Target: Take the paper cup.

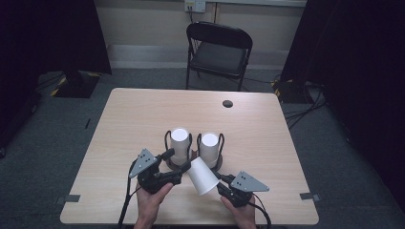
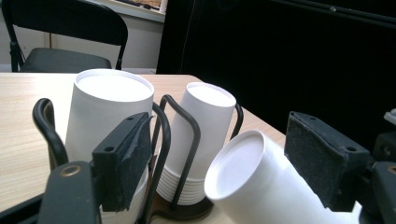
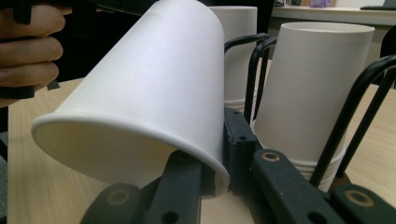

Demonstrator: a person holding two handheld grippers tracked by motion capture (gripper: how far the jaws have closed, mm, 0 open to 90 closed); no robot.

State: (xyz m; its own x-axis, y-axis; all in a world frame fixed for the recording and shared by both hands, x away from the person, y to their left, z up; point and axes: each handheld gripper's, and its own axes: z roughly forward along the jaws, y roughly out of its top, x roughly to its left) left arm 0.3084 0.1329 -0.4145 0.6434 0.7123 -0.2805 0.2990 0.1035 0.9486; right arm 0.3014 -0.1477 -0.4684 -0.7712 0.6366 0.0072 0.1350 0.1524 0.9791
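Paper cup (image 1: 201, 176) rim pinched by right fingers (image 3: 238, 140), left fingers (image 2: 123, 158) parted beside it.

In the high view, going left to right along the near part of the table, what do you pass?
left gripper → left stack of cups → tilted white cup → right gripper. The right stack of cups stands behind the tilted cup, so I leave it out of the order.

left tongs (image 1: 175, 164): black, grey three-cornered plate, black cable | right tongs (image 1: 217, 180): same | jaws: screwed black pads
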